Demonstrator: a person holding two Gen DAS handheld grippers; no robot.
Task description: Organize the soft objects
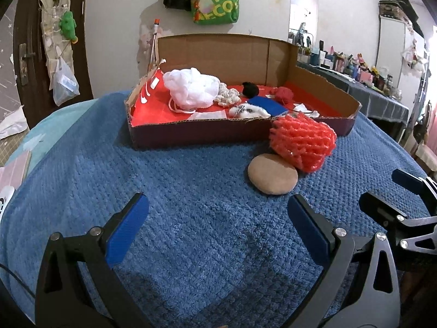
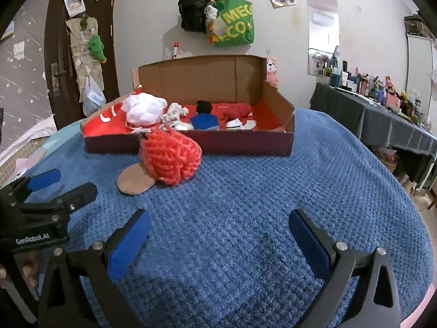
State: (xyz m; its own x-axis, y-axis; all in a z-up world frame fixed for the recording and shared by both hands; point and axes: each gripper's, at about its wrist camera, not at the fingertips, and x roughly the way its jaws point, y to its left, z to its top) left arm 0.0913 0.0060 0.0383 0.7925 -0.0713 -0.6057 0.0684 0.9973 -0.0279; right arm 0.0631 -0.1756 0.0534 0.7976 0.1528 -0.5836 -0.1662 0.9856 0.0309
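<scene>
An orange-red foam net ball (image 1: 301, 143) and a flat round tan pad (image 1: 272, 174) lie on the blue blanket (image 1: 177, 180), just in front of a cardboard box (image 1: 196, 134). The box holds a white mesh puff (image 1: 191, 88), a cream knit piece, a black ball, a blue cloth, red yarn and other soft items. My left gripper (image 1: 218, 221) is open and empty above the blanket, short of the pad. My right gripper (image 2: 220, 235) is open and empty; the net ball (image 2: 170, 158) and the pad (image 2: 135, 181) lie ahead to its left.
The right gripper (image 1: 393, 191) shows at the right edge of the left wrist view. The left gripper (image 2: 62, 183) shows at the left of the right wrist view. A cluttered dark table (image 2: 382, 125) stands at the right. Bags hang on the wall (image 2: 232, 24).
</scene>
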